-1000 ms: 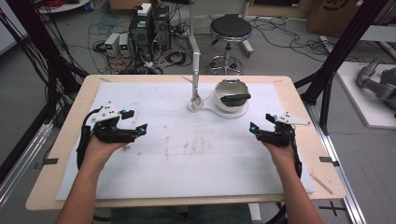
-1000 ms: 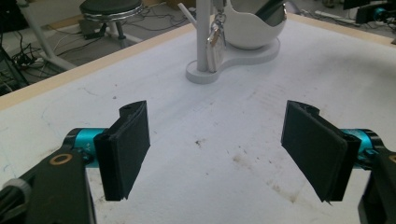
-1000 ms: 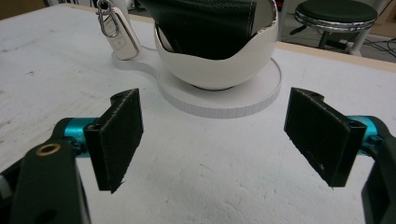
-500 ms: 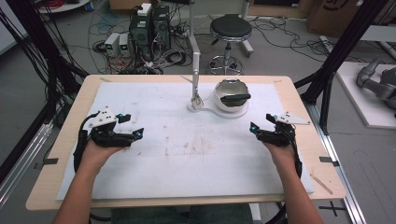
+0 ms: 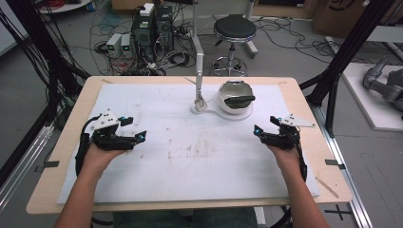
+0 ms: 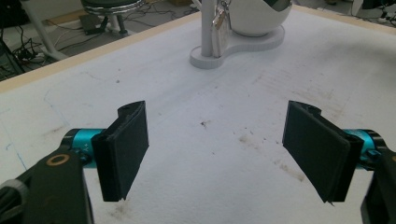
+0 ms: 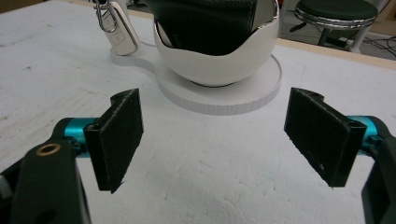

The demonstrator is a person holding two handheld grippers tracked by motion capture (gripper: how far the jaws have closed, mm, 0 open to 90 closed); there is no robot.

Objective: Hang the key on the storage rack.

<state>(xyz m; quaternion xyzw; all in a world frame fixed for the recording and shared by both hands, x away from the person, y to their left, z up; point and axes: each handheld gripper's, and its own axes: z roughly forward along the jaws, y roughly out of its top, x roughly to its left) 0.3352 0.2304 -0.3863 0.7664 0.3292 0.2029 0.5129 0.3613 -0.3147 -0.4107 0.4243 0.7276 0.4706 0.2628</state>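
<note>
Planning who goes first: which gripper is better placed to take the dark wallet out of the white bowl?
Probably the right gripper: its open jaws face the white egg-shaped bowl holding the dark leather wallet close ahead. The left gripper, also open, sits farther across the mat.

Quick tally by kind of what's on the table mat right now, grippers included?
Grippers: 2, the left gripper and the right gripper, both open and holding nothing
White stand with a post: 1
White bowl on the stand, something dark inside: 1
Key fob hanging by the post: 1
Total: 5
</note>
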